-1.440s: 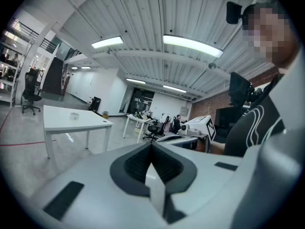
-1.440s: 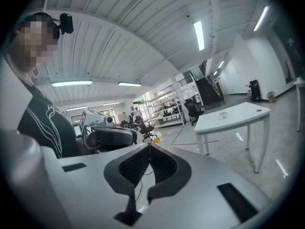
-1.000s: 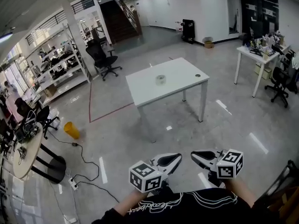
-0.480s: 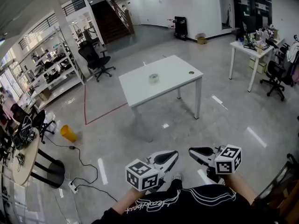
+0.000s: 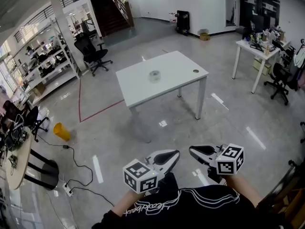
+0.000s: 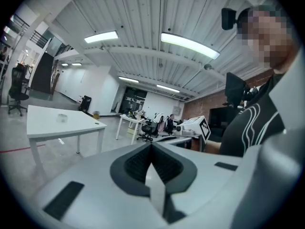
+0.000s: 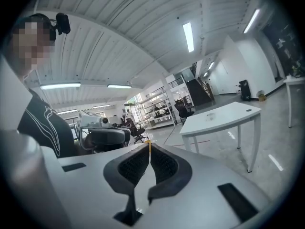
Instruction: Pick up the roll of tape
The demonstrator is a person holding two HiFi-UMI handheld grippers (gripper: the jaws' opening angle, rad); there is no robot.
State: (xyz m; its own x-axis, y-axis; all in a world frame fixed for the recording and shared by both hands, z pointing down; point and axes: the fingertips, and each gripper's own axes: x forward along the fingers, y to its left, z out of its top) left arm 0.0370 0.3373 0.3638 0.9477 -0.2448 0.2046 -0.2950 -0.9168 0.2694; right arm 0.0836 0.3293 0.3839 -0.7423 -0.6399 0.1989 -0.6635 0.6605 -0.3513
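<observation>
Head view shows our left gripper (image 5: 175,153) and right gripper (image 5: 193,150) at our waist, jaws pressed together and empty. Well ahead, the roll of tape (image 5: 154,75) lies flat on the white table (image 5: 183,65). We judge it light, stiff and slick, best pinched across its ring wall.

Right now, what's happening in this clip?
A person stands on the open floor, some way short of the white table, holding a left gripper and a right gripper low in front of the body. Both have their jaws together with nothing between them. The roll of tape sits untouched near the middle of the table, well out of reach.
</observation>
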